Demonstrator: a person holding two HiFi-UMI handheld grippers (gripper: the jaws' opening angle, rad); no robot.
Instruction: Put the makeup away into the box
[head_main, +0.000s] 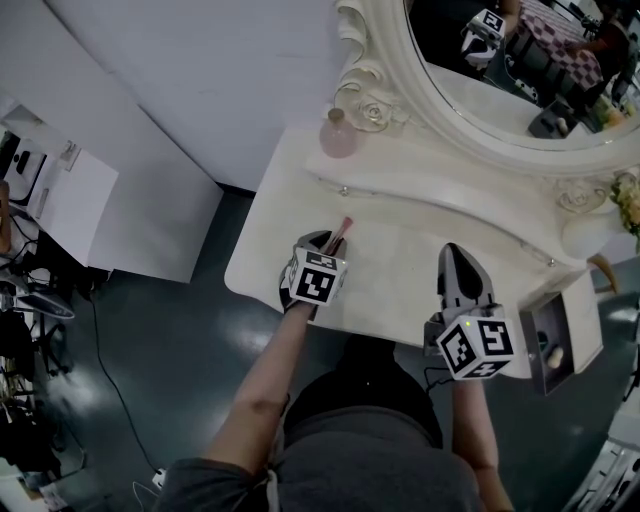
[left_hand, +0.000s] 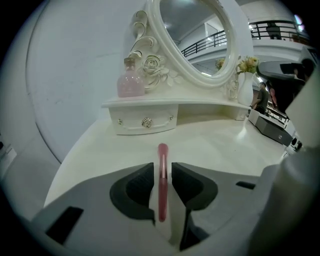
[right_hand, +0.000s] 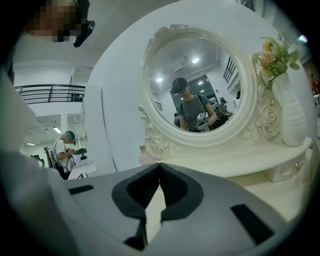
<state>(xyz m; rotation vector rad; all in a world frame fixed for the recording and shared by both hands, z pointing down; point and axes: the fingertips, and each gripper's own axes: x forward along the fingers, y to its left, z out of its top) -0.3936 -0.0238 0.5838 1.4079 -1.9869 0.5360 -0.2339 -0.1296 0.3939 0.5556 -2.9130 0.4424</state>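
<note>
pink stick lined up for the pick

left tool (left_hand: 162, 166) straddles the pink makeup stick (left_hand: 162, 190) lying on the counter (left_hand: 220, 145). its jaws are narrowed and seemingly just short of pressing. this is the grasp step: next close, lift and carry rightward to the box (head_main: 541, 335). the stick's long axis runs along the jaws, far end toward the mirror. right tool (right_hand: 160, 166) hovers closed and empty beside the box.
</note>
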